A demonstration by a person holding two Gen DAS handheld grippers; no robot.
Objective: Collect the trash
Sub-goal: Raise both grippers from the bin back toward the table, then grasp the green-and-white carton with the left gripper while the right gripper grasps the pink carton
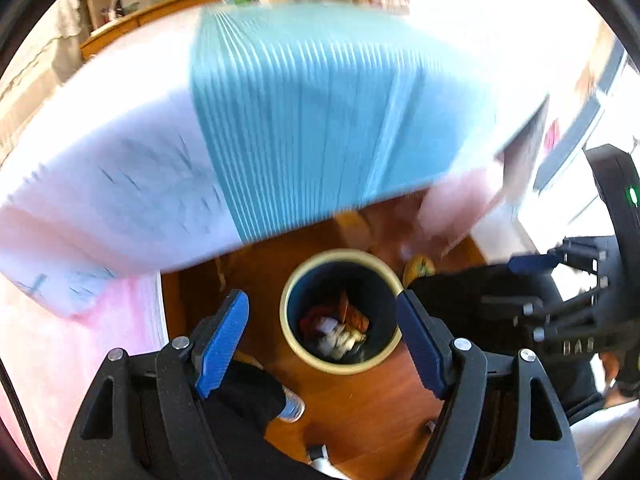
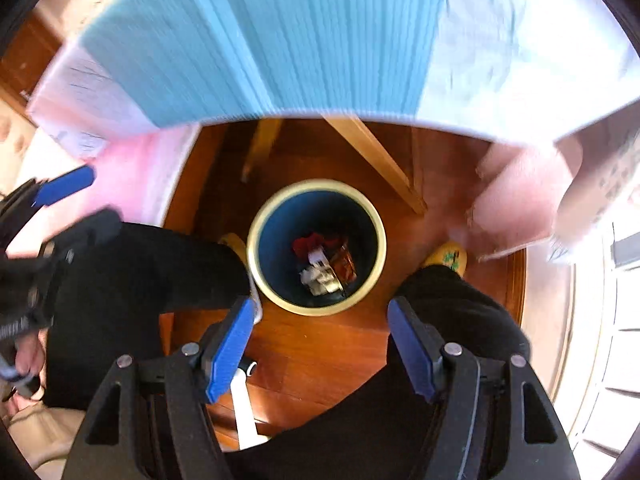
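Both views blurred, looking steeply down at a wooden floor [image 1: 360, 408].

Left gripper [image 1: 322, 342]: blue-padded fingers [image 1: 222, 344] spread wide, nothing between them. At 12 o'clock from the fingertips, a round trash bin [image 1: 290, 332] with a cream rim and dark blue inside, standing upright on the floor, holding crumpled trash [image 1: 340, 328] in red, white and orange at its bottom.

Right gripper [image 2: 320, 346]: fingers [image 2: 230, 348] likewise parted, gripping nothing. Same bin [image 2: 256, 256] at 12 o'clock, just beyond the tips.

Above the bin in both views, at 12 o'clock, a table edge draped with a cloth [image 1: 320, 100], teal ribbed band in the middle, white on either side. Dark trouser legs [image 2: 132, 280] at 9 and 4 o'clock of the bin in the right view; a yellow slipper [image 2: 448, 258] at 3 o'clock.
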